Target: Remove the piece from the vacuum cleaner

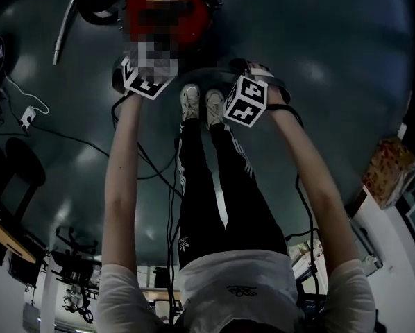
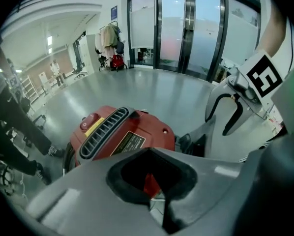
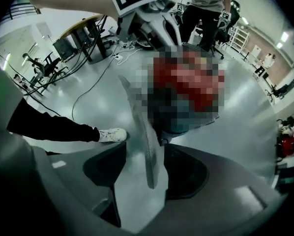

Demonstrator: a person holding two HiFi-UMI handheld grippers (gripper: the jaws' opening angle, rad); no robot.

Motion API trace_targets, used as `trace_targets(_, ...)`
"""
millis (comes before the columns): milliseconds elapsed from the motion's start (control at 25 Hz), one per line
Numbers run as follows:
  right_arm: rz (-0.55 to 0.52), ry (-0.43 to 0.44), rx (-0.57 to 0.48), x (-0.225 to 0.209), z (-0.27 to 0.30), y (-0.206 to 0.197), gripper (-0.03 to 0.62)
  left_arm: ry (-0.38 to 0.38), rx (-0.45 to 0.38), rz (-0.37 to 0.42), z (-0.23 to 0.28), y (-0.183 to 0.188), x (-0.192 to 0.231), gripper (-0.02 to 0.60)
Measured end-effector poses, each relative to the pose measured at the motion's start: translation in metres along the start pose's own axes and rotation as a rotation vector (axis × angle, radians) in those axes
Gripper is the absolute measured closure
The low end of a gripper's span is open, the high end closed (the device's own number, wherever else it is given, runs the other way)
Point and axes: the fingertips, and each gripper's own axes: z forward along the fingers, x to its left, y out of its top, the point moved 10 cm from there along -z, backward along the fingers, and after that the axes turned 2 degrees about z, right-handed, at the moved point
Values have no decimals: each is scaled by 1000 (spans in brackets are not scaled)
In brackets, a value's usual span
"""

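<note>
Left gripper [image 2: 152,154] closed; right gripper [image 3: 139,168] agape astride a grey panel [image 3: 146,146], vacuum cleaner [image 2: 154,127] at twelve o'clock: panel likely stiff, light; pinch its edge.

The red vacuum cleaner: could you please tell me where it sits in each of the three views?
Head view: red vacuum cleaner top centre, partly under a mosaic patch.
Left gripper view: vacuum cleaner centre-left, close to the camera.
Right gripper view: vacuum cleaner upper centre-right, mostly under mosaic.
Shared landmark: the person's white shoe, head view centre and right gripper view left.
</note>
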Motion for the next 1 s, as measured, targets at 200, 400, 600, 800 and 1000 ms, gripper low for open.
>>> trace_targets(200,-17,10,44,-6,20,3,319,-16,19,22,2,2,-1,580)
trace_targets(400,14,24,54,-9,35,15,319,-32,97,73,4,9,-1,580)
trace_targets(600,-35,-75,122,-4,48,16,534,-52,81,15,4,8,2,580)
trace_targets(800,-38,-91,112,4,50,13,559,-39,65,14,5,4,0,580)
trace_targets(1000,-45,-79,105,13,49,11,559,-29,73,19,5,4,-1,580)
